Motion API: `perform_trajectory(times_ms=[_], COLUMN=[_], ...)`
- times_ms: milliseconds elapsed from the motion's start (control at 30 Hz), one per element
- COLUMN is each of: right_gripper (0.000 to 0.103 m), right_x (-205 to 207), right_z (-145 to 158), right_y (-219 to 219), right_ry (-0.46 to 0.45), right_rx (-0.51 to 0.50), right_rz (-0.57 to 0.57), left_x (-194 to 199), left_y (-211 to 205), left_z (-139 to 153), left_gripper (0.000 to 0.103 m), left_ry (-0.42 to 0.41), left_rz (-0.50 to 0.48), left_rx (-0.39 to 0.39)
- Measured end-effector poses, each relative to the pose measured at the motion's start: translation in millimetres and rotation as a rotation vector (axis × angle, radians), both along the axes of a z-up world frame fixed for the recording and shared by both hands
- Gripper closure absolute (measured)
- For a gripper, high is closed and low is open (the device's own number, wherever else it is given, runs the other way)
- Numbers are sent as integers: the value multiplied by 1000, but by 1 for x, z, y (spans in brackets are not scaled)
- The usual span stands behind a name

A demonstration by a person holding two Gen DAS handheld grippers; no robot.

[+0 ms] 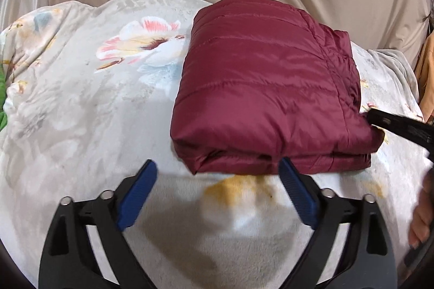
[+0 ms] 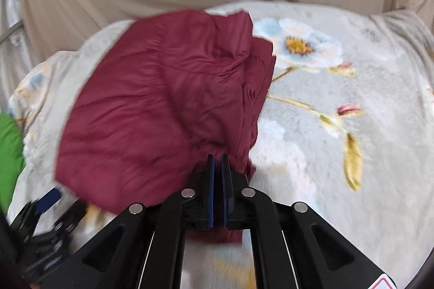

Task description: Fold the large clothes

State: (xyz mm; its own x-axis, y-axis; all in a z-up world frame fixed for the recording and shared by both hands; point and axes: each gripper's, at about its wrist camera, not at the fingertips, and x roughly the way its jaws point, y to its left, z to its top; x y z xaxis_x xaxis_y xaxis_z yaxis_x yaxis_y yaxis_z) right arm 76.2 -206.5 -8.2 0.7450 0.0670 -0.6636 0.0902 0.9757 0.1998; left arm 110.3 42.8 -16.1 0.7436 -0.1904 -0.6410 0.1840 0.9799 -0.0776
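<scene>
The maroon puffer jacket (image 1: 265, 88) lies folded into a compact, layered packet mid-blanket (image 1: 81, 99), so folding looks nearly done. The left gripper (image 1: 217, 180) hangs spread and empty at its near edge; the right gripper (image 2: 218, 161), nearly closed, meets its right corner, grip unclear.

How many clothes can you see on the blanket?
2. A folded maroon jacket lies on the middle of the blanket. A green garment shows only at the blanket's left edge, mostly cut off. More may be hidden outside the views.
</scene>
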Motion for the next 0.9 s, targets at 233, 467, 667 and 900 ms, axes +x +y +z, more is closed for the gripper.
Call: perform_trajectory(times_ms=[233,467,667,900], right_gripper=[72,64,57,54], right_x=[-70,-78,-84,-81], right_z=[-28,-54,-52,-52], right_y=[20,32,34,30], right_ry=[-15,26,-6,-11], right_rx=[-81,-69,-79,-85], right_rz=[-35,-58,-82,-74], left_x=[-26,-41,-43,-47], left_y=[-16,-21,-24,-38], left_z=[-3,-6,-6,-8], left_gripper=[8,7,7,7], left_ry=[-43,-46,-59,-74], left_rz=[-3,31,48,19], left_rx=[52,66,96,166])
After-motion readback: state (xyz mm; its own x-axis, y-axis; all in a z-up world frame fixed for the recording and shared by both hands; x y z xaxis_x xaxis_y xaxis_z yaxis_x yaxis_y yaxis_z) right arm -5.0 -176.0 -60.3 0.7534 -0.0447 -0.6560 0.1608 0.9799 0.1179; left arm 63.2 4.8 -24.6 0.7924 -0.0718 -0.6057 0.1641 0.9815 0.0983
